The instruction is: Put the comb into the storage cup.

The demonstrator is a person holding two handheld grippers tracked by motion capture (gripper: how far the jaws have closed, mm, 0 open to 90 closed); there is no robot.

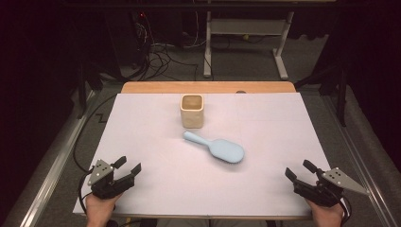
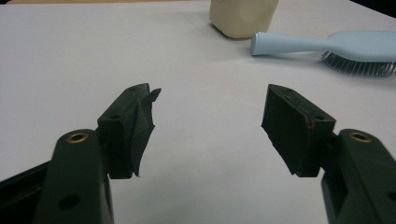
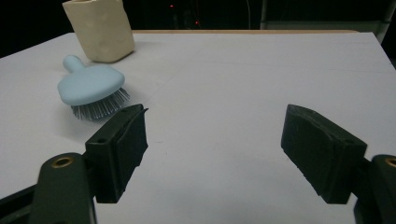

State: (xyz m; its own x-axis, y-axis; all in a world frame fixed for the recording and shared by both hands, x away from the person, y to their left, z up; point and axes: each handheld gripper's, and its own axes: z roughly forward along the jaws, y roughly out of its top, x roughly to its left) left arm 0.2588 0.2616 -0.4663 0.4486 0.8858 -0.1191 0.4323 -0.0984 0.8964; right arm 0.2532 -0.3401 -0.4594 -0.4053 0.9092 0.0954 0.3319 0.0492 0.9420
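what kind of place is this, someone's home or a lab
Most likely a lab or recording workspace, not a home. The table is covered with a plain white sheet, loose cables trail over the dark floor behind it, and bare metal frame legs stand there. On the sheet lie a blue hairbrush and a beige cup.

L gripper (image 1: pixel 129 164) in person's left hand (image 1: pixel 100 204), jaws wide apart, nothing btwn them, pointing fwd and a bit inward. R gripper (image 1: pixel 299 170) in right hand (image 1: pixel 325 213), jaws likewise spread, empty, angled inward toward the L one, well apart from it.
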